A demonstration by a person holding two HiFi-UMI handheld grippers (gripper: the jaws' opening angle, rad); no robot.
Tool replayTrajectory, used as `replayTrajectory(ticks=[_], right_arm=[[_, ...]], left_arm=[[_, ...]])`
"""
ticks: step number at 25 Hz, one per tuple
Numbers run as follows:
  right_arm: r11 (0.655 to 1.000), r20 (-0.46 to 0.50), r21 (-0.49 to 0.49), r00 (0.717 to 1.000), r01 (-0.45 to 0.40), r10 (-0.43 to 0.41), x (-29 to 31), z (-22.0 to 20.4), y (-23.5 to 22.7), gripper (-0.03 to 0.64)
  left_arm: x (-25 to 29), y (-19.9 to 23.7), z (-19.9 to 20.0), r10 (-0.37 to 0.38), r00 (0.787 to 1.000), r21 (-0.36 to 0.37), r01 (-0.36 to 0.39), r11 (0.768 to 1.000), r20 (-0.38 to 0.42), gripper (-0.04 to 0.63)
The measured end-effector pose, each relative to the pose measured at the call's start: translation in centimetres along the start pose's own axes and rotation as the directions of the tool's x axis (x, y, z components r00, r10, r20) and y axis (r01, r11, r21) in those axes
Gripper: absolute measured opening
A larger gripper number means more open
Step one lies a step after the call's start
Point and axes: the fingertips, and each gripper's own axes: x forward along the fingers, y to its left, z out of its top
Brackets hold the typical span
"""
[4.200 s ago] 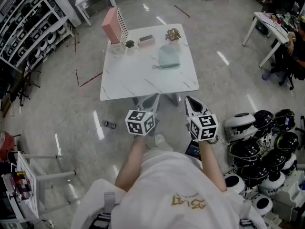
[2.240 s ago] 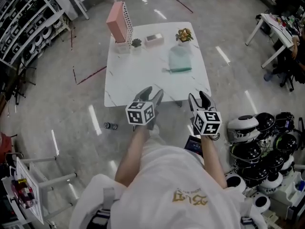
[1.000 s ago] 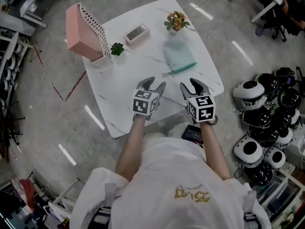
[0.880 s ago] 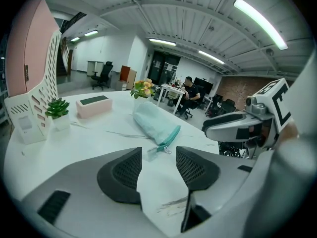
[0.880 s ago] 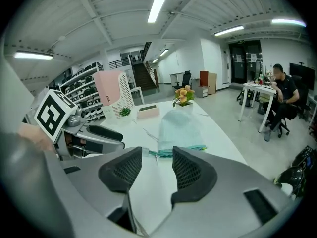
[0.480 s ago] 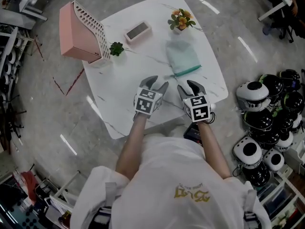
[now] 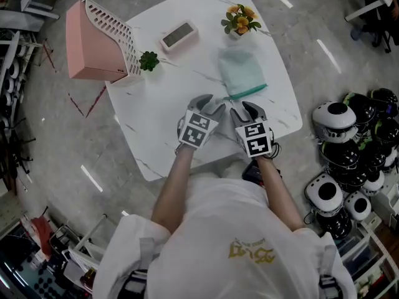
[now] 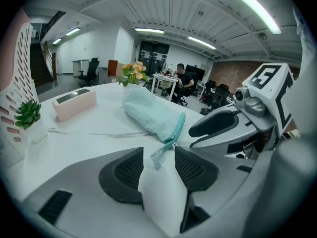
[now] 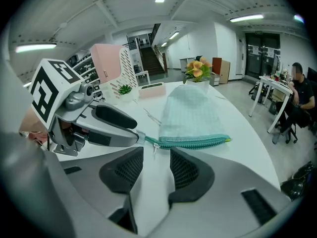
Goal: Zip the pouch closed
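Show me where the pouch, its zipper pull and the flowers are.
pouch (image 7: pixel 240 67), head view, middle of its mint fabric
zipper pull (image 9: pixel 154 149), right gripper view, small tab at the zip's left end
flowers (image 7: pixel 239 16), head view, the orange blooms

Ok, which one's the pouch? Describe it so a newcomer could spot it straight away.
Find the white marble table, then the pot of orange flowers at its far edge. The pouch lies flat just on the person's side of that pot. It is the only soft, mint-green thing there, with a teal zipper along its near edge, unlike the rigid pink box and organiser.
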Motion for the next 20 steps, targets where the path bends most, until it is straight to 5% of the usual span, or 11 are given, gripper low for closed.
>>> replayTrajectory(ticks=[20], right_arm=[[0.997,-0.063,-0.078,0.998,-0.003,-0.002,2.9,-0.7,-0.5,0.106]], left_arm=[[2.9,-1.0,0.2,-0.06,0.998,0.125,0.064,0.99,-0.034,0.16]])
